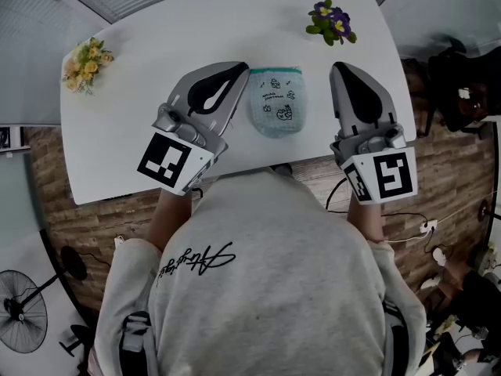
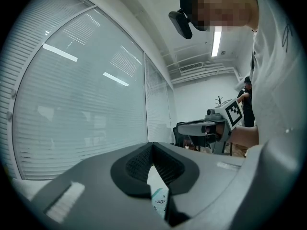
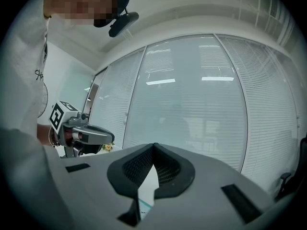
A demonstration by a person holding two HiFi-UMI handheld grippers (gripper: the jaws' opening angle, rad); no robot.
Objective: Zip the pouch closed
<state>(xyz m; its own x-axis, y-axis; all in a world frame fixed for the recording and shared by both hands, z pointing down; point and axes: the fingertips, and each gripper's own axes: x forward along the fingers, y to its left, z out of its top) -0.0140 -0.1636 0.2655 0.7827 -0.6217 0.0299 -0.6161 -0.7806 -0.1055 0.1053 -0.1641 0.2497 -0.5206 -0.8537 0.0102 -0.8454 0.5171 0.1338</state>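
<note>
A small light-blue pouch [image 1: 278,100] with little printed drawings lies flat on the white table [image 1: 141,84], its teal zip edge on the far side. My left gripper [image 1: 241,67] hovers just left of the pouch, its jaws shut on nothing. At the pouch's right, a short gap away, my right gripper [image 1: 338,67] is also shut and empty. Below the closed tips in the left gripper view [image 2: 153,145], a sliver of the pouch [image 2: 160,198] shows. The right gripper view has its tips [image 3: 154,146] closed too, with the other gripper [image 3: 81,135] off to the left.
A yellow flower bunch [image 1: 86,63] sits at the table's far left corner and a purple one [image 1: 331,22] at the far right. Window blinds stand behind the table. A fan [image 1: 19,312] and cables [image 1: 427,227] are on the floor beside the person.
</note>
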